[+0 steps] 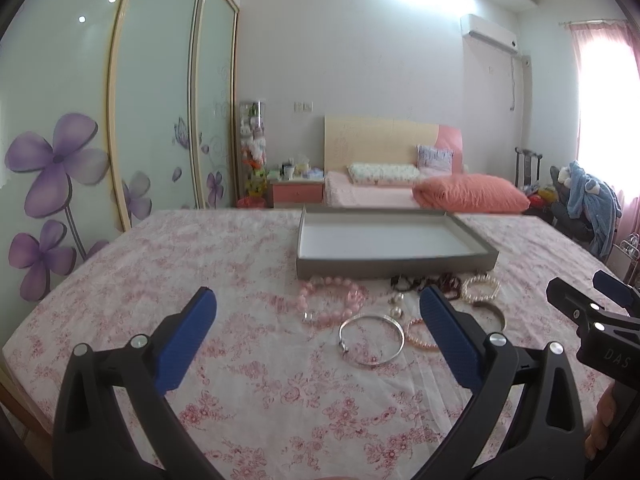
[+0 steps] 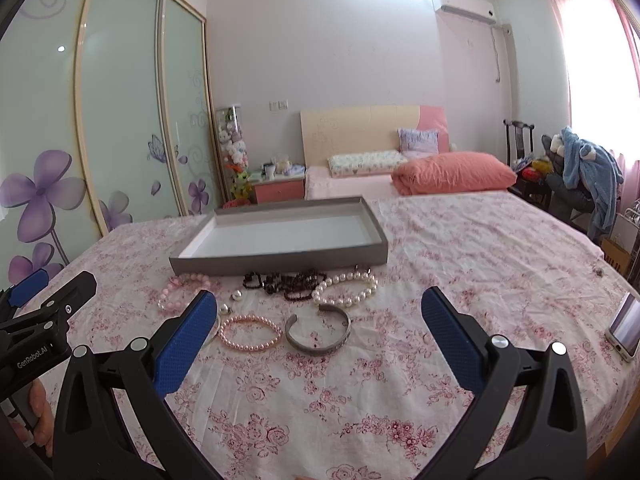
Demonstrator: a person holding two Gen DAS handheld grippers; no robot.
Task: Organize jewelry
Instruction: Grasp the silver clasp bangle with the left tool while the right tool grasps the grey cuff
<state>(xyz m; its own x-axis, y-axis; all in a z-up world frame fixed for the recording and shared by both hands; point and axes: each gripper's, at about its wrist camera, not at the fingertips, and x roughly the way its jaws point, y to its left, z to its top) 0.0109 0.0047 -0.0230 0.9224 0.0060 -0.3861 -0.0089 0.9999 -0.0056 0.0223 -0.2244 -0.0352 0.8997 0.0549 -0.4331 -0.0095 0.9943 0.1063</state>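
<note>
A grey tray (image 1: 396,266) with a white inside lies on the floral cloth; it also shows in the right wrist view (image 2: 280,264). In front of it lie a pink bead bracelet (image 1: 332,300), a thin silver bangle (image 1: 372,340), a dark bead string (image 2: 286,282), a white pearl bracelet (image 2: 346,290), a small pink pearl bracelet (image 2: 250,332) and a grey cuff (image 2: 318,330). My left gripper (image 1: 318,306) is open above the cloth, short of the jewelry. My right gripper (image 2: 320,306) is open, just short of the cuff. Both are empty.
A phone (image 2: 624,326) lies near the table's right edge. Two small pearl studs (image 2: 237,295) sit among the bracelets. Behind the table are a bed (image 2: 400,176), a wardrobe with flower doors (image 1: 100,140) and a chair with clothes (image 2: 580,176).
</note>
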